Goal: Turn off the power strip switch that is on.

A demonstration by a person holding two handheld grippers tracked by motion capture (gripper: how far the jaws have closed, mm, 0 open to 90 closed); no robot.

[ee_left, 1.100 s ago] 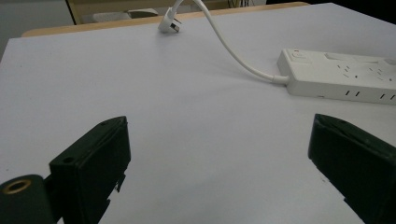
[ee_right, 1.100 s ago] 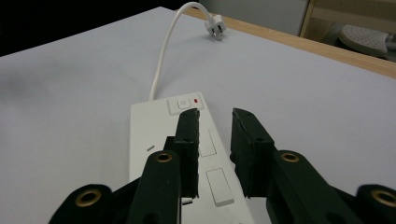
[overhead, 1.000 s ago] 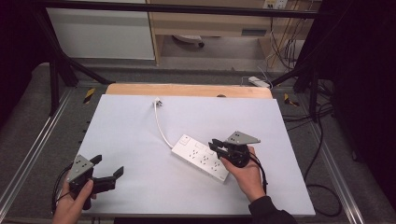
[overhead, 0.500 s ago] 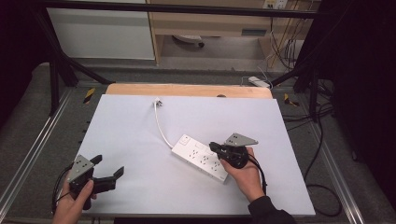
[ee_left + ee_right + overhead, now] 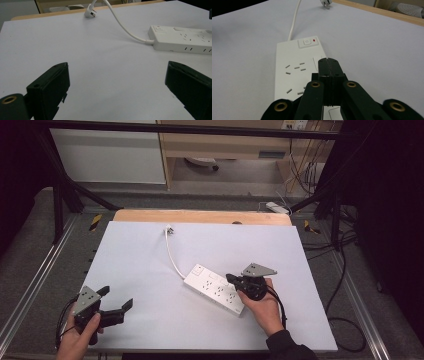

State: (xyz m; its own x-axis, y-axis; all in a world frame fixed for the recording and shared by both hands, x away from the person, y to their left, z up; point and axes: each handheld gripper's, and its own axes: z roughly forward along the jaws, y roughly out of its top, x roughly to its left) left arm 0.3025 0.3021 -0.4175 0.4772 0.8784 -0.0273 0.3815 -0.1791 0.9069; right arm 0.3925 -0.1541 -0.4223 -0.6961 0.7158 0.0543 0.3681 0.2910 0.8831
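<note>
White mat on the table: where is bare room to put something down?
The white mat lies bare left of the thin white cable, up to the left gripper at the near edge. Bare too is the far right part, beyond the right gripper. It is crowded mid-right, around the white rectangular power strip and that shut gripper.

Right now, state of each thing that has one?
Power strip: flat on the table, sockets empty, nothing plugged in.
Plug: unplugged, lying loose near the far edge.
Cord: slack, curved.
Right gripper: jaws shut, nothing between them, over the strip.
Left gripper: jaws open, empty.
</note>
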